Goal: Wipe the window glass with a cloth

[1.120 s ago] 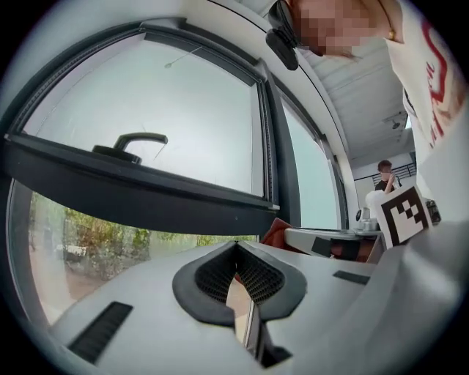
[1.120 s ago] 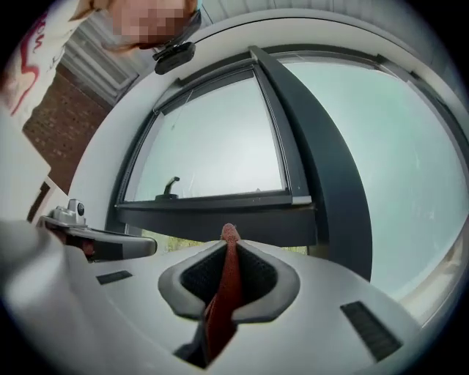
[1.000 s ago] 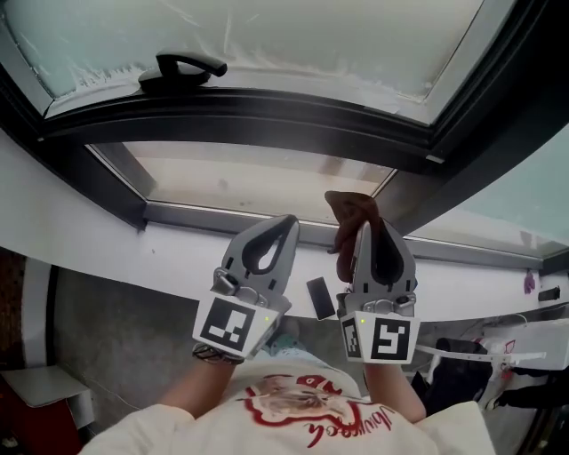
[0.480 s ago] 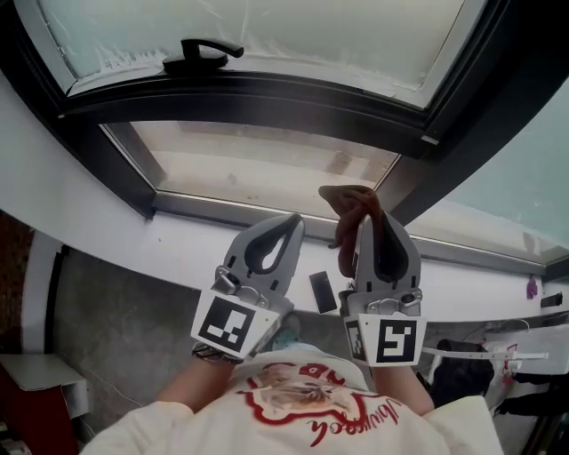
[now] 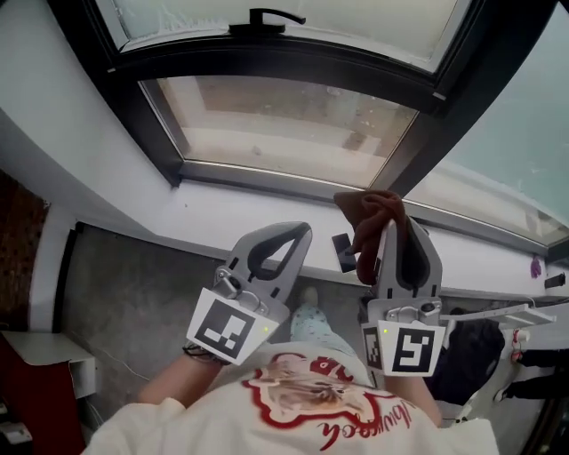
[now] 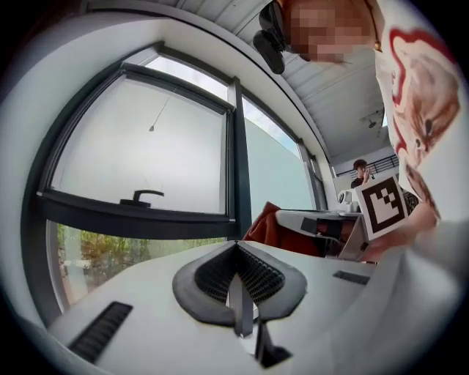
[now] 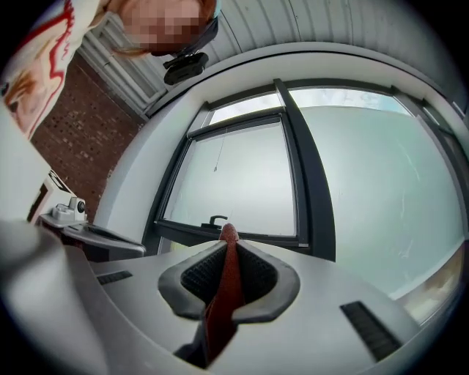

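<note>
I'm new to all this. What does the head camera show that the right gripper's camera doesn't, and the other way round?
Only the head view shows both tools from above: the left gripper, the right gripper, the person's printed shirt and the grey floor below. Only the right gripper view shows the brick wall and, up close, its jaws shut on the red-brown cloth. Both views show that cloth, the window handle and the dark window frame.

The cloth is soft, crumpled fabric; window glass smooth, hazy; window frame dark, matt.
</note>
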A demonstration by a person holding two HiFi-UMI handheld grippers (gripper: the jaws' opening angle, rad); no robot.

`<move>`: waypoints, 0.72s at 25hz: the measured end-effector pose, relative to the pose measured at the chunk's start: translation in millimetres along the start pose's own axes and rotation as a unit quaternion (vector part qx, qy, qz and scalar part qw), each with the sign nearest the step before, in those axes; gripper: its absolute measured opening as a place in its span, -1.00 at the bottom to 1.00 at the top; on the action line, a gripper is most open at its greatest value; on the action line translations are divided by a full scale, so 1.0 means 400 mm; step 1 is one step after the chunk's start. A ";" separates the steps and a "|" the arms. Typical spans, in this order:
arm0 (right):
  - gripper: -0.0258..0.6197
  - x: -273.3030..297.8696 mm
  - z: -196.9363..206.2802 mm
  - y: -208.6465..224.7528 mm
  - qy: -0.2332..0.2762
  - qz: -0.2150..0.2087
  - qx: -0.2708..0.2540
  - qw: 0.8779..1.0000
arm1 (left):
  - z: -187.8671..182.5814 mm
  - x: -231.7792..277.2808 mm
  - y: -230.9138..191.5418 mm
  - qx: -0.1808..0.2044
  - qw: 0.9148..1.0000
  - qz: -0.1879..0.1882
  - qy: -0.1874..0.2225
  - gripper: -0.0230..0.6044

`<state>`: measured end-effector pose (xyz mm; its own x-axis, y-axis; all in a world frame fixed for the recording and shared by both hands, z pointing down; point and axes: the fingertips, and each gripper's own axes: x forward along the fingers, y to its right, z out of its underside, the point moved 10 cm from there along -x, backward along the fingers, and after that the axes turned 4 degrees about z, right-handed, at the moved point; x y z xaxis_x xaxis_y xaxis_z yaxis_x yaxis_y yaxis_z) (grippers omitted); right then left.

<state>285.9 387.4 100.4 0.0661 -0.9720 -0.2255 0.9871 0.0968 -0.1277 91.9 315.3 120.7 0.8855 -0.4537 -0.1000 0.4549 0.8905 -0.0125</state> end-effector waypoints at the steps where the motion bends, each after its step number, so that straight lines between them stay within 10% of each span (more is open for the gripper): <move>1: -0.78 -0.036 -0.018 -0.013 -0.002 0.005 -0.001 1.000 | -0.014 -0.046 0.009 0.001 1.000 -0.006 -0.008 -0.86; 9: -0.77 -0.117 -0.057 -0.027 0.020 -0.025 0.009 0.999 | -0.043 -0.146 0.063 0.021 0.995 -0.093 0.017 -0.86; 18: -0.77 -0.250 -0.027 0.088 0.002 -0.034 0.018 0.999 | 0.021 -0.083 0.257 0.000 0.996 -0.092 0.014 -0.86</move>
<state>312.5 490.5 107.9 -0.0025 -0.9753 -0.2210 0.9938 0.0221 -0.1086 110.0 421.5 131.3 0.7839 -0.6087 -0.1228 0.6097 0.7919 -0.0330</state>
